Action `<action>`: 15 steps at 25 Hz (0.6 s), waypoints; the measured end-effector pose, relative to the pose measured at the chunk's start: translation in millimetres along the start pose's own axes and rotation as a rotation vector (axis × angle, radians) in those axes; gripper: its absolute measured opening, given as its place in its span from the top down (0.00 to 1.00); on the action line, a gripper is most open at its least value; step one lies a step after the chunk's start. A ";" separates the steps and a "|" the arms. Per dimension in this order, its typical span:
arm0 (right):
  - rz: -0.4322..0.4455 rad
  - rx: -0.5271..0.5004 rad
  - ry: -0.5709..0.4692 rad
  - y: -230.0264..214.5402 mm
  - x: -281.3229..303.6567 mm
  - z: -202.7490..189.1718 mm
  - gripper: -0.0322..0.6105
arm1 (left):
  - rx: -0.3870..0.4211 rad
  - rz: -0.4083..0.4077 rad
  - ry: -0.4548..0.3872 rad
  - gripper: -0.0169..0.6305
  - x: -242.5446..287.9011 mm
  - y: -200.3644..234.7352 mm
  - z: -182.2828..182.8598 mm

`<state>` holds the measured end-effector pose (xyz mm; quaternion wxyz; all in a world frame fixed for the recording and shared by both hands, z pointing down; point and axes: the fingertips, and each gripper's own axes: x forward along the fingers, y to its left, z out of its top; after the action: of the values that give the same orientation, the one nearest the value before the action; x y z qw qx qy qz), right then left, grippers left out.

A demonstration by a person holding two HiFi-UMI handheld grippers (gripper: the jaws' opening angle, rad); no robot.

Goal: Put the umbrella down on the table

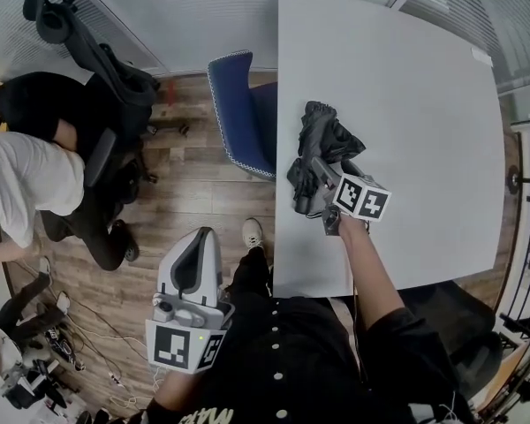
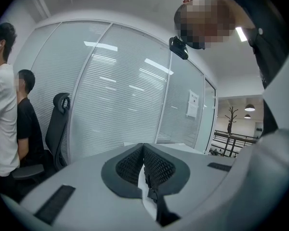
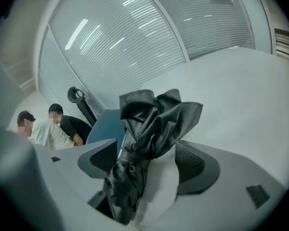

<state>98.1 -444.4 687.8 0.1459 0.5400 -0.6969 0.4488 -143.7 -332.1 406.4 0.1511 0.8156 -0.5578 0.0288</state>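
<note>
A folded black umbrella [image 1: 322, 140] lies on the white table [image 1: 406, 104] near its left edge. My right gripper [image 1: 314, 182] is at the umbrella's near end, pointing down at it. In the right gripper view the umbrella [image 3: 151, 124] runs up between the jaws, with its strap end low between them. The jaws stand wide, and white table shows between the umbrella and the right pad [image 3: 197, 162], so nothing is gripped. My left gripper [image 1: 201, 238] hangs off the table over the wood floor beside my leg. Its pads [image 2: 135, 163] meet with nothing between them.
A blue chair [image 1: 243, 104] is pushed against the table's left edge. A black office chair [image 1: 97, 56] and two people [image 1: 26, 175] are at the far left over the wood floor. Glass walls with blinds [image 2: 125, 90] ring the room. Cables lie on the floor at the lower left.
</note>
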 end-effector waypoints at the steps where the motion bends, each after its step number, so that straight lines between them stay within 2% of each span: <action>1: 0.009 -0.008 -0.006 -1.0 -5.5 0.7 0.38 | 0.003 -0.004 -0.007 0.95 -0.2 -2.0 2.0; 5: 0.002 -0.032 -0.029 -10.3 -31.8 2.9 0.38 | 0.017 -0.021 -0.034 0.95 -2.3 -12.8 11.0; 9: 0.052 -0.052 -0.085 -2.9 -63.7 10.4 0.40 | 0.035 -0.036 -0.067 0.95 -5.4 -20.8 22.6; 10: 0.060 -0.068 -0.113 0.6 -72.4 14.2 0.47 | 0.038 -0.038 -0.074 0.95 -6.3 -21.7 24.6; 11: 0.060 -0.090 -0.148 3.8 -81.5 19.2 0.63 | 0.041 -0.041 -0.080 0.95 -7.1 -22.5 26.3; 12: 0.058 -0.118 -0.187 7.3 -90.8 25.2 0.74 | 0.044 -0.044 -0.086 0.95 -7.5 -23.2 28.0; 15: 0.076 -0.226 -0.305 24.0 -120.3 45.4 0.86 | 0.057 -0.049 -0.104 0.95 -7.6 -23.6 33.1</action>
<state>134.6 -404.8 568.5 0.0812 0.5553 -0.7767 0.2860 -128.9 -326.6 368.2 0.0994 0.8334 -0.5436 -0.0015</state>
